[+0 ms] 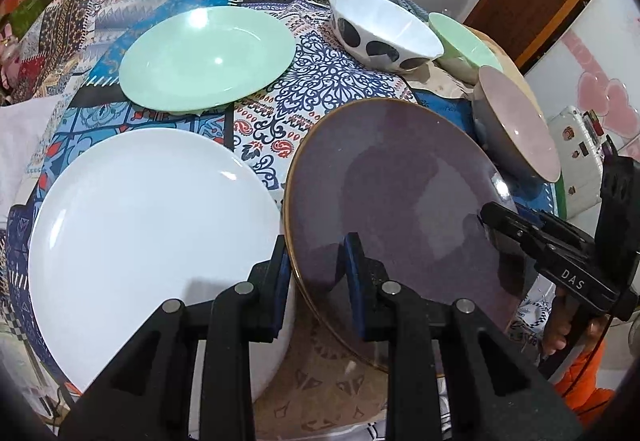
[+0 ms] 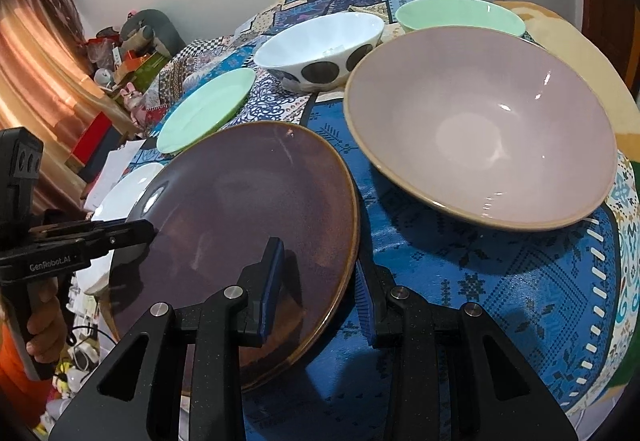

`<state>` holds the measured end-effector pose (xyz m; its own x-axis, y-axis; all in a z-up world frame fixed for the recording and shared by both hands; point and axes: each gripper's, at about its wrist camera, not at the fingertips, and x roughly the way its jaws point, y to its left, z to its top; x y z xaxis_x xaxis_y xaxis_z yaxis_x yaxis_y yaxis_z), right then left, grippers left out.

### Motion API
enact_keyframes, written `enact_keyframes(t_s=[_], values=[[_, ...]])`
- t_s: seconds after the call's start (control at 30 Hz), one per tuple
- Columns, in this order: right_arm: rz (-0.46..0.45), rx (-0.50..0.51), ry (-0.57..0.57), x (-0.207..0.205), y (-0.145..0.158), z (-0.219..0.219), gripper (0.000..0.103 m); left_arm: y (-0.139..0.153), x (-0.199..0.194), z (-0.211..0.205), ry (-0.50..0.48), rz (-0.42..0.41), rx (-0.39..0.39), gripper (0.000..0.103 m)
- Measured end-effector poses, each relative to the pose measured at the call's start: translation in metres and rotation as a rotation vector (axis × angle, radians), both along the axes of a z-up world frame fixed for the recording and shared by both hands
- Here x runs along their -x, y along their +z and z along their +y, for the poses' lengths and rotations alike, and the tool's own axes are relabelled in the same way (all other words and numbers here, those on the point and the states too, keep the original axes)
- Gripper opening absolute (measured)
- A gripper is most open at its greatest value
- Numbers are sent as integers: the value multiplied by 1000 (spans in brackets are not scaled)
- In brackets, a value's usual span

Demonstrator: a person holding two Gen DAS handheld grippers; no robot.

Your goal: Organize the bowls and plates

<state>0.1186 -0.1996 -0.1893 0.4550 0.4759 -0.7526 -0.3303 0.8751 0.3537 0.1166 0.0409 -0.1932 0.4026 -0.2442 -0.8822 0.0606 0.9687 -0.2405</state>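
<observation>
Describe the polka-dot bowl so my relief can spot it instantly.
On the patterned tablecloth, look behind the big pink bowl, beside the mint bowl. It is the white bowl, the only one with large dark dots on its outside.

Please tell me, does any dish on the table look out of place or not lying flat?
Yes. The purple plate is tilted, not flat: its near edge juts past the table edge, with the left gripper and the right gripper each straddling its rim. The other dishes look undamaged, and nothing is spilled.
</observation>
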Motion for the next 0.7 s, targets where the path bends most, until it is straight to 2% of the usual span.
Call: enact_keyframes(t_s=[0.2, 0.4, 0.6, 0.7], values=[[8, 10, -29, -1, 4, -3, 31, -1, -1, -7, -22, -9, -1, 25], [-20, 85, -22, 7, 10, 1, 33, -7, -2, -5, -17, 6, 30, 27], [-36, 102, -34, 14, 21, -3, 33, 6, 14, -3, -23, -44, 12, 27], [-58, 93, -30, 17, 32, 0, 33, 21, 23, 4, -8, -101, -1, 27]])
